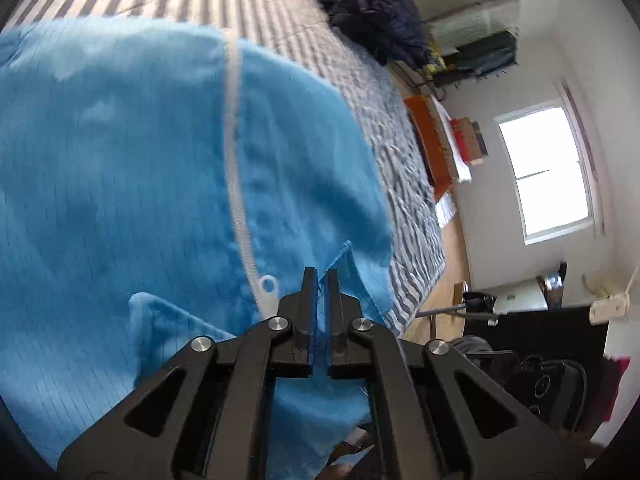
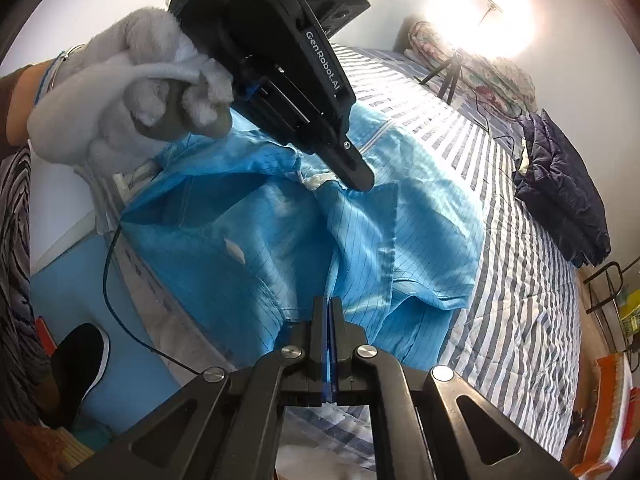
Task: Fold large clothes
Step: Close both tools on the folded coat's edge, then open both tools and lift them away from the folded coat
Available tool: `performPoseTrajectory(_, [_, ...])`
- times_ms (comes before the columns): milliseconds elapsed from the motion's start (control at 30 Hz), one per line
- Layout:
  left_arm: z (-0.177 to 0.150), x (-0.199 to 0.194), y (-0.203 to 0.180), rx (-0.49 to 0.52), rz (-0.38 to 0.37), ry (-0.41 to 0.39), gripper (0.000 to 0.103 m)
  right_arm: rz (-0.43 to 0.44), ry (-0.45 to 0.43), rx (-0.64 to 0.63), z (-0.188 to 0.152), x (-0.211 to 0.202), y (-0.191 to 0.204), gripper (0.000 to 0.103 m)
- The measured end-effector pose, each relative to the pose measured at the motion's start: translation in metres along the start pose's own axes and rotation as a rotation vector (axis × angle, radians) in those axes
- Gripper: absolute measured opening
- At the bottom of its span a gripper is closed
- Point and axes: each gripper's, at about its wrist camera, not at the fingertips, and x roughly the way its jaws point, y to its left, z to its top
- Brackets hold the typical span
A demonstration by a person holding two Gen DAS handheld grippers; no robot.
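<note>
We see a bed with a blue-and-white striped cover (image 2: 520, 280) filling most of both views, running away from us toward the far wall. Spread across its near half lies the large blue garment (image 1: 120, 160), a thin gridded fabric with a white zipper (image 1: 236, 160) running down its front; its near edge hangs over the side of the bed. On the far right of the bed sits a dark navy jacket (image 2: 560, 192), well apart from the blue garment. In the right wrist view, a hand in a grey glove (image 2: 120, 100) holds the left gripper (image 2: 362, 184), whose tips press down into a raised fold of the blue fabric near the zipper pull (image 1: 269, 284). In its own view the left gripper (image 1: 319, 276) shows jaws nearly together with a thin layer of blue cloth pinched between them. The right gripper (image 2: 328, 304) has its jaws fully closed on a fold of the same garment at its near edge.
</note>
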Motion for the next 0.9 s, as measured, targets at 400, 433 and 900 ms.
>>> performPoseTrajectory(400, [-0.01,0.001,-0.02,0.1,0.043,-0.008,0.0,-0.01,-0.018,-0.013,-0.001,-0.002,0.0,0.0])
performPoseTrajectory(433, [-0.01,0.001,-0.02,0.098,0.046,-0.012,0.0,-0.013,-0.019,-0.021,-0.001,-0.002,0.001,0.0])
performPoseTrajectory(900, [-0.014,-0.048,-0.032,0.09,0.096,-0.145,0.04,0.153,-0.105,0.209,-0.012,-0.027,-0.033,0.016])
